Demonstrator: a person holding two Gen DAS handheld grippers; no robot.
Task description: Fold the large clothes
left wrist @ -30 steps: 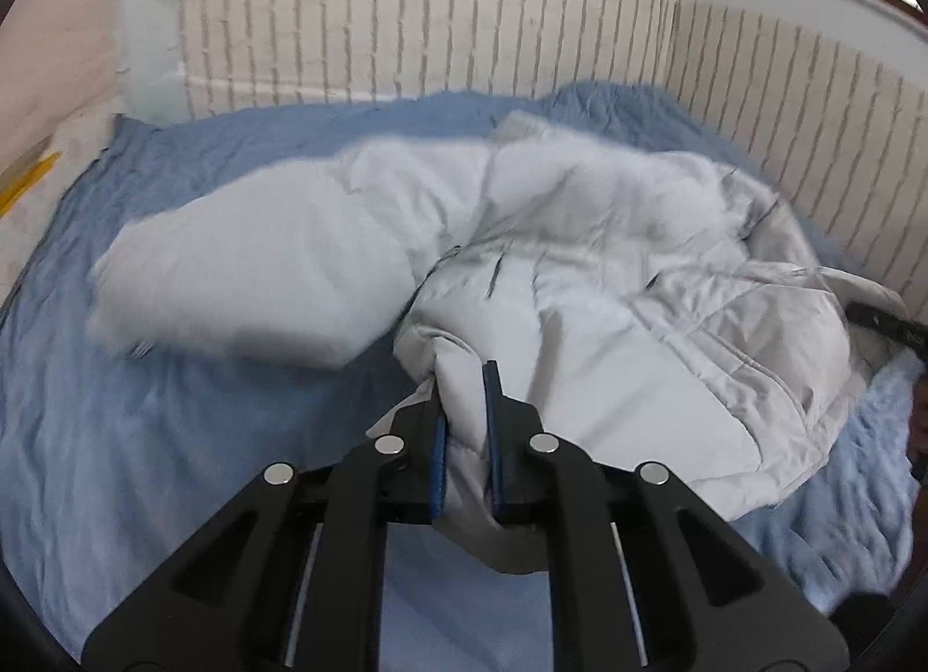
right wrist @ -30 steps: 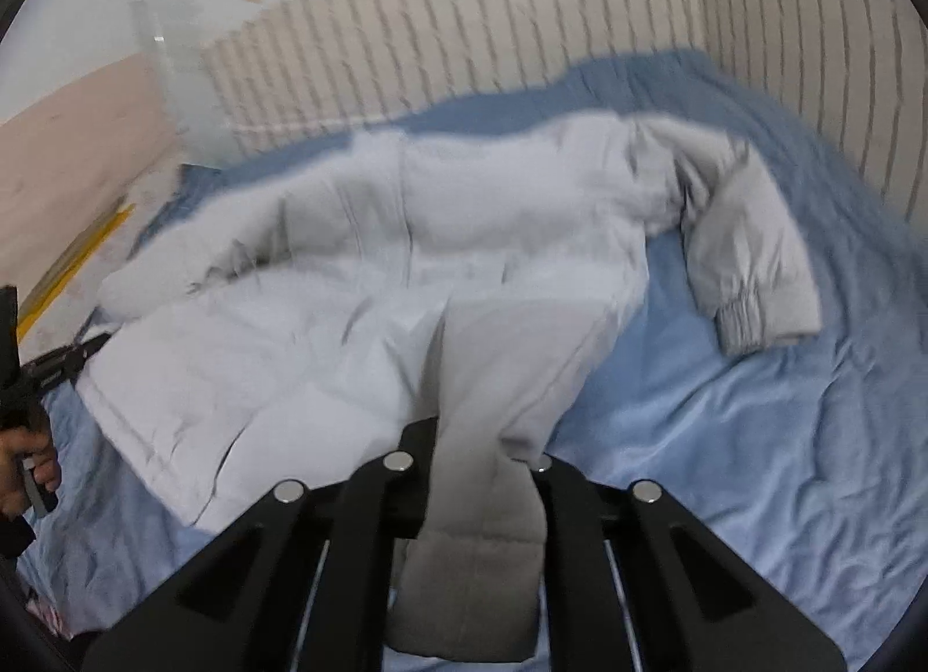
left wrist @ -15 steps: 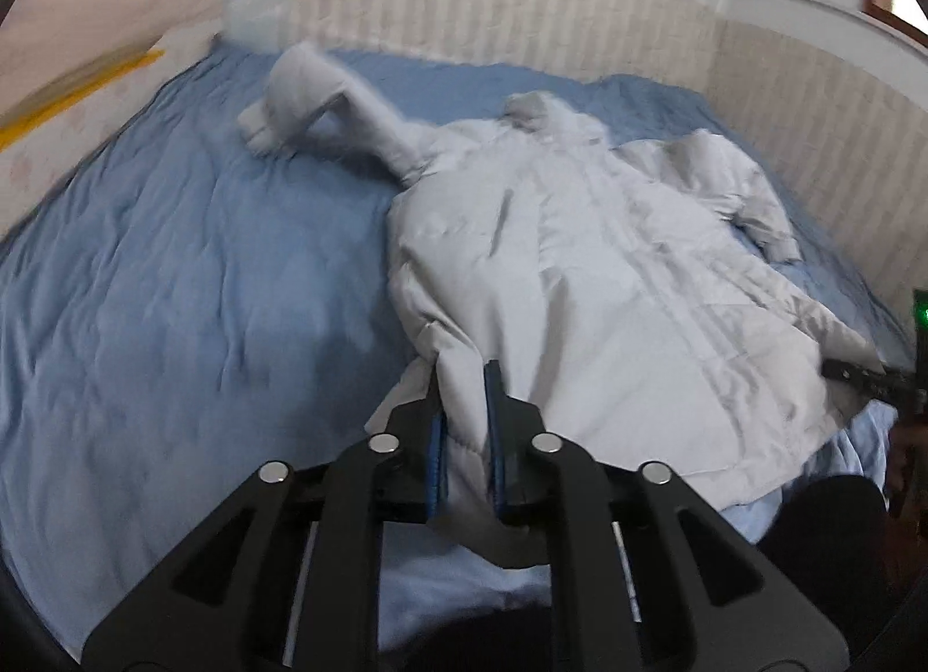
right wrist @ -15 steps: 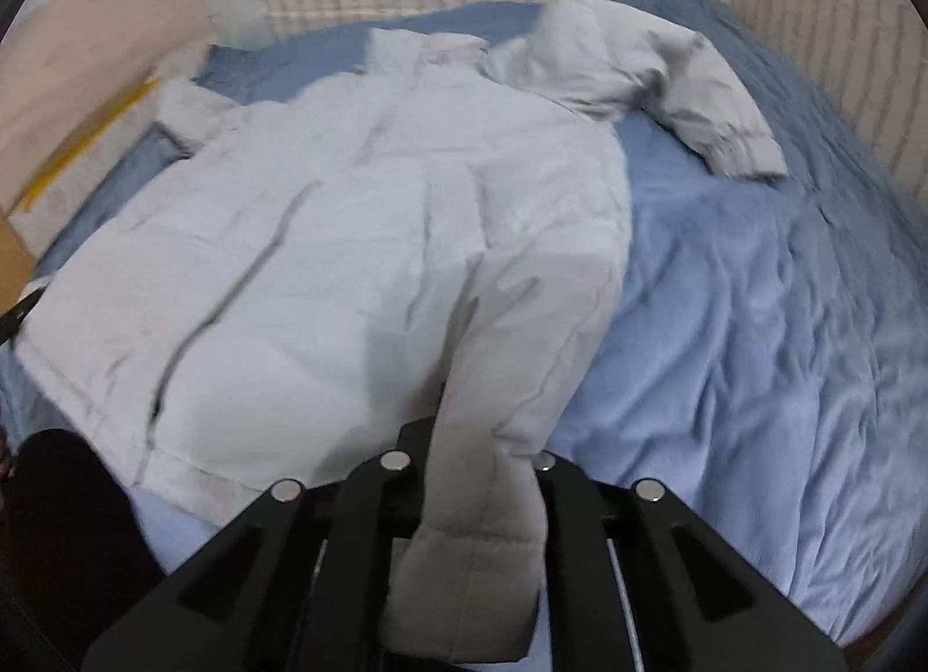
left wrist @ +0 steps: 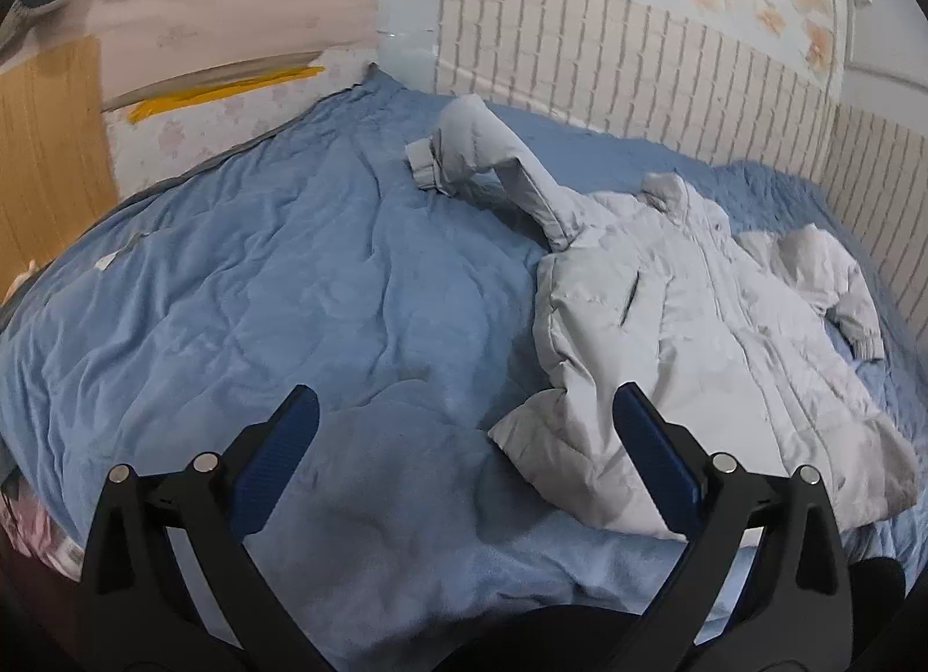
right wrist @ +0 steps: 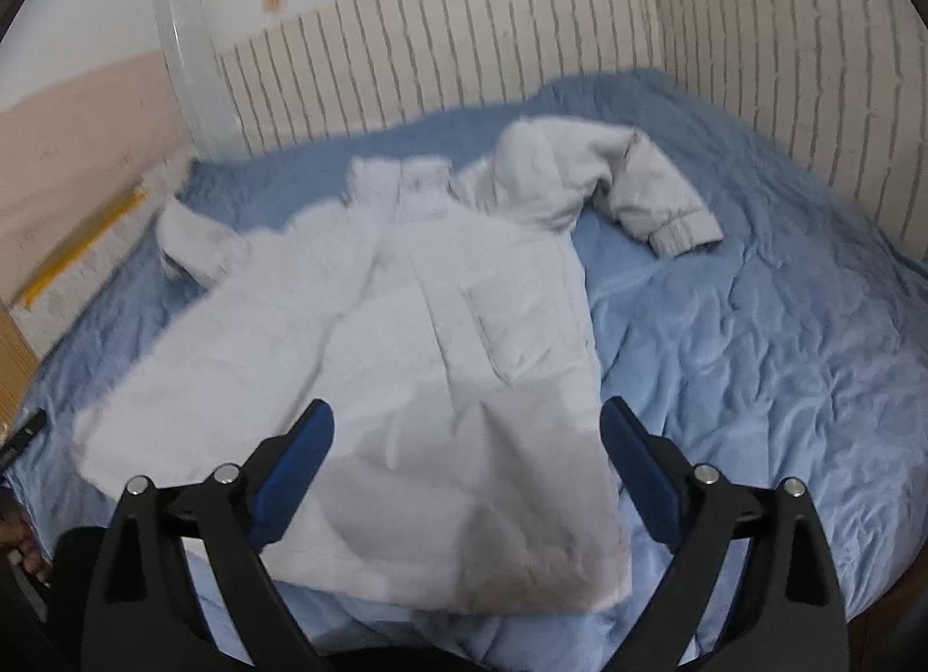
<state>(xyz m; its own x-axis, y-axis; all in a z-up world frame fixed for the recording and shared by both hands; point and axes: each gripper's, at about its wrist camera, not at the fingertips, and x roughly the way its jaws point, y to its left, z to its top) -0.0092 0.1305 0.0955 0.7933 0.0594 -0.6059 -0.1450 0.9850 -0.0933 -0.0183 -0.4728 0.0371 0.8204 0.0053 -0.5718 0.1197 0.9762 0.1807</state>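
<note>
So the pale grey puffer coat [left wrist: 684, 347] is lying spread out front-up on the blue bedspread [left wrist: 278, 312], sleeves flung out sideways. Left gripper [left wrist: 464, 440] and right gripper [right wrist: 467, 449] have both just popped wide open, with the hem loose between their jaws.

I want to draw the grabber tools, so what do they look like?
Both look alike. The left gripper and the right gripper are each a black plastic frame shaped like a wide V, built from flat bars with triangle-shaped holes. Four small round silver pins sit on the joints. The jaws have long blue pads with fine ridges on their inner faces. No cables, markings or sleeves show.
</note>
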